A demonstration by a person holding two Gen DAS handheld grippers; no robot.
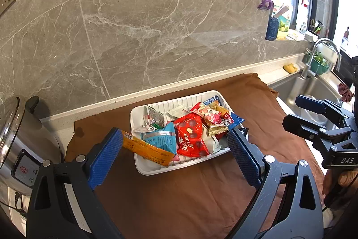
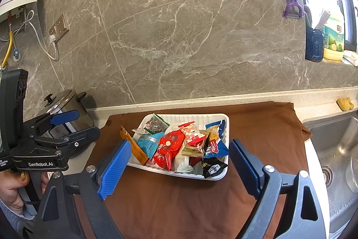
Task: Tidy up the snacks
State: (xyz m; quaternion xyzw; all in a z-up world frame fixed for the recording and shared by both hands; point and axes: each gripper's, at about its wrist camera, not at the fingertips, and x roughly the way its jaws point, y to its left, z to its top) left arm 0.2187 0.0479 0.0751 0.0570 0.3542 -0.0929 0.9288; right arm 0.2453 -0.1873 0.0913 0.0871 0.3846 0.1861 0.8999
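Note:
A white ribbed tray [image 1: 156,168] [image 2: 220,121] sits on a brown cloth [image 1: 179,198] [image 2: 179,201] and holds a heap of snack packets. A red packet [image 1: 191,138] [image 2: 169,148] lies in the middle, a teal one [image 1: 161,141] [image 2: 147,143] to its left, and an orange packet [image 1: 145,148] [image 2: 134,146] hangs over the tray's left end. My left gripper [image 1: 174,158] is open and empty, just in front of the tray. My right gripper [image 2: 179,171] is open and empty, also in front of it. Each gripper shows at the edge of the other's view.
A steel cooker [image 1: 20,145] [image 2: 67,109] stands left of the cloth. A sink [image 1: 313,95] [image 2: 335,149] with a tap [image 1: 322,53] lies to the right. A marble wall [image 1: 145,26] runs behind the counter. A blue cup [image 2: 314,44] and bottle [image 2: 334,37] stand on the sill.

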